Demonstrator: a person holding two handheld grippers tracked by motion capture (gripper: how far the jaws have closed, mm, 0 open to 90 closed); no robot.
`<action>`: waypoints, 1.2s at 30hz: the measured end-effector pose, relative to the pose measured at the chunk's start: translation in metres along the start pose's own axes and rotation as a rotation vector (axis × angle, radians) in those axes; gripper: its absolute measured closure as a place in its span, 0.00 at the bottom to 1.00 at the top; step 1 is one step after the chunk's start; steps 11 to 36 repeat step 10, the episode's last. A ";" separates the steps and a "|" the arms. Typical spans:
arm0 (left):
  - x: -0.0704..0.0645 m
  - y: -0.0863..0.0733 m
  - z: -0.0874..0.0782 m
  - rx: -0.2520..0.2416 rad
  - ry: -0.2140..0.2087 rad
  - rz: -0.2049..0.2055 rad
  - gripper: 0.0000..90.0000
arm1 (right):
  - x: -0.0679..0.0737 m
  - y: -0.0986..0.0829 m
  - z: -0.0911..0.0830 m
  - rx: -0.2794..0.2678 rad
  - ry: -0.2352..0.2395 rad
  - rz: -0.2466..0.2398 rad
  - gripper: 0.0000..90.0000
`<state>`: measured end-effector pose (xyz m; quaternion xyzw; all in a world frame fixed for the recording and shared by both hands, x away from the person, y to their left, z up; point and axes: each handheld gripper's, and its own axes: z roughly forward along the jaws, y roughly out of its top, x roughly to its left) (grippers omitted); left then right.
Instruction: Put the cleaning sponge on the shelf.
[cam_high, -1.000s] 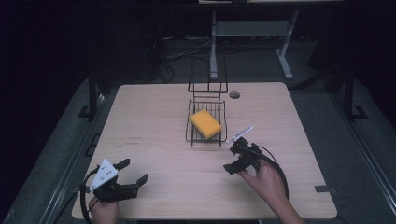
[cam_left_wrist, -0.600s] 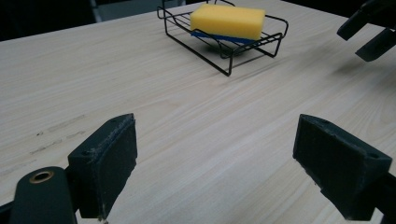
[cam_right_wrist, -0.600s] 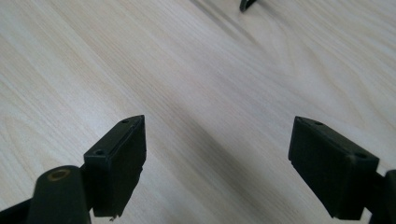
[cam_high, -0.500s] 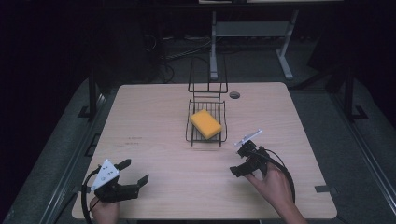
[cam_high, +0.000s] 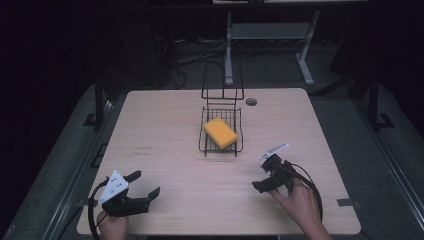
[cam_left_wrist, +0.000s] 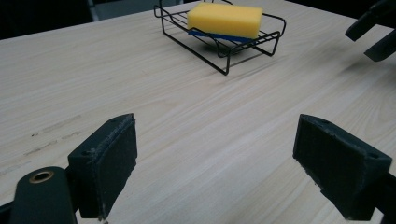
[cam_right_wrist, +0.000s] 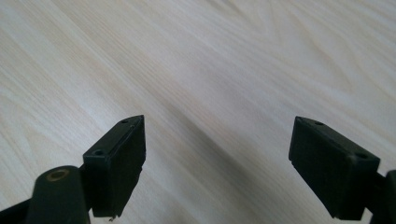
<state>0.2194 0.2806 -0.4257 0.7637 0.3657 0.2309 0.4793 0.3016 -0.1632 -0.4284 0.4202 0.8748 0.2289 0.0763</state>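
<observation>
A pale wooden counter (cam_high: 170, 130) stands in a dark room. Near its far middle a yellow sponge (cam_high: 220, 132) lies in a black wire rack (cam_high: 239, 145). The left hand-held gripper (cam_high: 142, 186) rests at the near left corner, jaws wide apart and empty, aimed toward the rack. The right hand-held gripper (cam_high: 265, 175) hovers near the rack's right, tilted downward at bare wood, jaws spread, holding nothing.

A pale wood worktop (cam_high: 165, 125) is sitting on grey floor (cam_high: 380, 165) — a metal stand (cam_high: 265, 32) and cables (cam_high: 195, 52) are lying in darkness behind.
</observation>
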 end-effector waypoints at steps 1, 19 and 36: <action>0.000 0.000 0.000 0.001 0.000 0.000 0.14 | -0.001 -0.002 0.000 -0.002 0.000 0.001 0.21; 0.000 0.000 0.001 0.002 0.002 0.001 0.14 | -0.008 -0.016 -0.008 -0.021 -0.007 0.026 0.21; 0.000 0.000 0.001 0.002 0.002 0.001 0.14 | -0.008 -0.016 -0.008 -0.021 -0.007 0.026 0.21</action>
